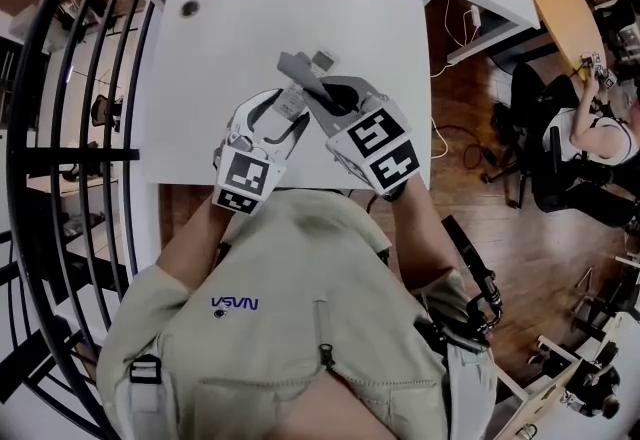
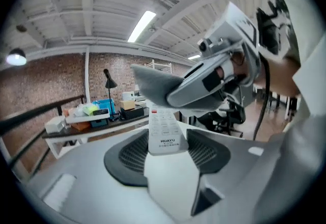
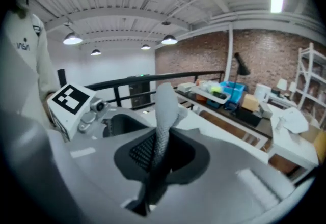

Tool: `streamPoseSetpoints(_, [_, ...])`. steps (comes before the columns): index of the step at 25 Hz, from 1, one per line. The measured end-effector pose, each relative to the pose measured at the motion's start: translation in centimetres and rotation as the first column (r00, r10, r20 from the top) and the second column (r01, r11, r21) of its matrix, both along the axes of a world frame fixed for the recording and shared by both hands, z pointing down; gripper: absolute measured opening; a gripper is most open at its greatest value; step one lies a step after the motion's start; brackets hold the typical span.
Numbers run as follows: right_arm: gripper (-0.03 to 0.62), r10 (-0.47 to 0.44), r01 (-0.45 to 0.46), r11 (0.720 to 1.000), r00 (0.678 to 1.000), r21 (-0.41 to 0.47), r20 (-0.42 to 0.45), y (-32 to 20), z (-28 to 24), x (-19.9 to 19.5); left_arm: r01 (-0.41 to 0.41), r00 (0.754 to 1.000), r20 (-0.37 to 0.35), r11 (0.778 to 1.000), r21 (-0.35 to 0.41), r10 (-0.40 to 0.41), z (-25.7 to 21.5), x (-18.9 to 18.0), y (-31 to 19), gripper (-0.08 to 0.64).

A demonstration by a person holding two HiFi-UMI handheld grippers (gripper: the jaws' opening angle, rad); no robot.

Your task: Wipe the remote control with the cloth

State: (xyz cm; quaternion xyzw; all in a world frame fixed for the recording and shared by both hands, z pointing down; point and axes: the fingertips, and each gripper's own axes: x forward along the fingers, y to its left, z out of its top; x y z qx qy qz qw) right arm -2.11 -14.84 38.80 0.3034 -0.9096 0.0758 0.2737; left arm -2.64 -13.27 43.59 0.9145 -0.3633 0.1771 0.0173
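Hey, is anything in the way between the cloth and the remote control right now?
Nothing visible. The left tongs grip the remote control, and the cloth, pinched in the right tongs, hangs right over its far end. Whether they already touch is unclear.

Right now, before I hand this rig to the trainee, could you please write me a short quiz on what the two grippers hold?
1. Multiple choice: what is between the jaws of the left gripper? A) a sponge B) a white remote control C) nothing
2. True or false: the right gripper is shut on a grey cloth.
3. Fill in: the print on the near end of the remote control reads ____.
Key: 1 B; 2 true; 3 HUAYU.
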Motion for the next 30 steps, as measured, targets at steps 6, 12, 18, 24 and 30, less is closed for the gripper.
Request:
streamPoseSetpoints(6, [0.023, 0.258, -0.257, 0.953, 0.966, 0.160, 0.014, -4.7, -1.2, 6.4, -0.046, 0.951, -0.309, 0.975, -0.220, -0.025, -1.8, -1.1, -0.7, 0.242])
streamPoseSetpoints(12, [0.023, 0.147, -0.137, 0.970, 0.989, 0.199, -0.032, -3.8, -0.2, 4.7, -0.109, 0.883, -0.466, 0.944, -0.312, -0.052, -3.4, -0.3, -1.2, 0.243])
streamPoseSetpoints(18, [0.023, -0.211, 0.233, 0.956, 0.969, 0.180, -0.131, 1.7, 1.7, -0.3, -0.136, 0.834, -0.545, 0.924, -0.358, -0.088, -4.1, -0.9, -2.0, 0.244])
streamPoseSetpoints(24, [0.023, -0.157, 0.169, 0.967, 0.985, 0.192, -0.077, 0.1, 2.1, 1.2, -0.146, 0.810, -0.576, 0.915, -0.376, -0.108, -4.5, -0.7, -2.1, 0.244])
streamPoseSetpoints(30, [0.023, 0.235, -0.233, 0.959, 0.972, 0.159, 0.006, -7.4, 1.6, 7.5, -0.180, 0.803, -0.592, 0.915, -0.361, -0.075, -6.1, -0.1, -1.4, 0.244])
